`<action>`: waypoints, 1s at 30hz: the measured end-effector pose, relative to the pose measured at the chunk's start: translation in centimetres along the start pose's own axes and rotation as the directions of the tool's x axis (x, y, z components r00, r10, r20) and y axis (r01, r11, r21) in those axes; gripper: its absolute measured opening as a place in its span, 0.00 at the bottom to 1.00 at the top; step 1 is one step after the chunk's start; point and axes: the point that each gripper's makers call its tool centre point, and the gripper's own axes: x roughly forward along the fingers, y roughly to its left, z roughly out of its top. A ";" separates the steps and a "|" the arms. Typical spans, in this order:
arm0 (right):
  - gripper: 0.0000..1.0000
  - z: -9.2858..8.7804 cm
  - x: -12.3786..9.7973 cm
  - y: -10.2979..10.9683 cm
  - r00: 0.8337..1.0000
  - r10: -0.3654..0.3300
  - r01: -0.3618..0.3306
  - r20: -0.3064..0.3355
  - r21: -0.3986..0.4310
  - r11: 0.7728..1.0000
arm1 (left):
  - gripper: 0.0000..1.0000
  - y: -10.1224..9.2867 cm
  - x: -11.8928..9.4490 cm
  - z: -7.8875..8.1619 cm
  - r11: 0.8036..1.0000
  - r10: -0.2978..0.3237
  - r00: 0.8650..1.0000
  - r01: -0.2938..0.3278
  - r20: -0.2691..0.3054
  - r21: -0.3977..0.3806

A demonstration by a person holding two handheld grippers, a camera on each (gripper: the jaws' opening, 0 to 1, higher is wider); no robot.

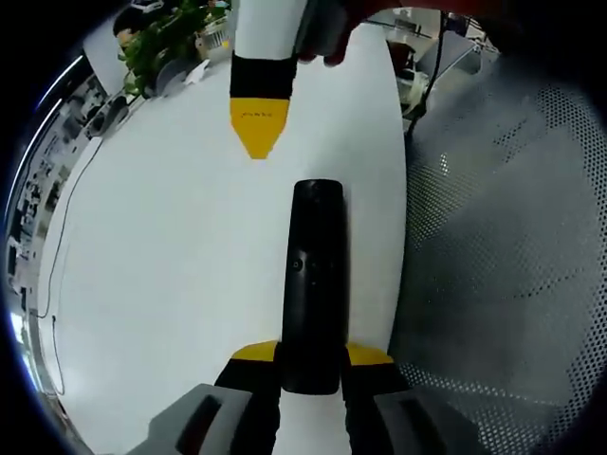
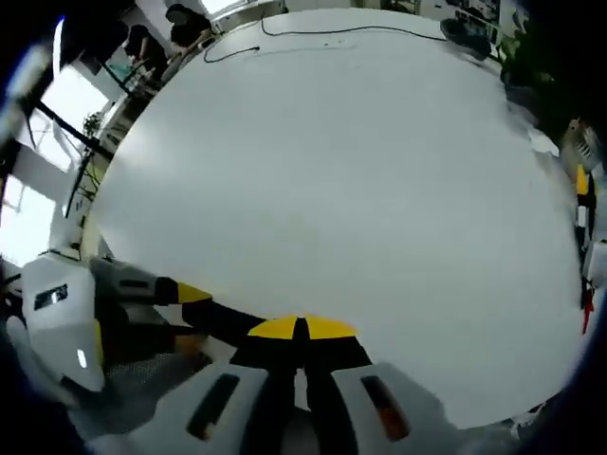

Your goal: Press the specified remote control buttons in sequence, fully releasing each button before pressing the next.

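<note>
Gripping the remote (image 1: 313,284) in my left gripper (image 1: 311,355) jaws above the bench (image 1: 171,246), I judge a press pending; right gripper (image 2: 302,329), jaws closed together, must descend onto a button.

Black remote (image 1: 313,284); white table (image 1: 180,246); yellow-tipped claw (image 1: 312,355).

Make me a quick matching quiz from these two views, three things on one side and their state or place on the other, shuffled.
1. long black remote control
2. right tongs
3. green leafy plant

a. tips closed together, holding nothing
b. at the far edge of the white table
c. clamped between the left tongs

Pairs: 1-c, 2-a, 3-b
</note>
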 end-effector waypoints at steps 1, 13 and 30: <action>0.00 -0.1 0.4 -0.1 1.000 -0.004 0.004 0.006 0.007 1.000 | 0.24 0.0 0.0 0.0 1.000 0.000 1.000 0.000 0.003 0.000; 0.00 -2.8 1.9 0.2 0.990 -0.012 0.011 -0.143 -0.006 1.000 | 0.24 0.0 -0.3 -0.2 0.999 0.011 0.990 -0.006 0.138 -0.038; 0.00 -2.8 2.1 0.0 0.989 -0.008 0.007 -0.151 -0.008 1.000 | 0.25 0.1 -0.4 0.0 1.000 -0.010 0.973 0.015 0.233 -0.021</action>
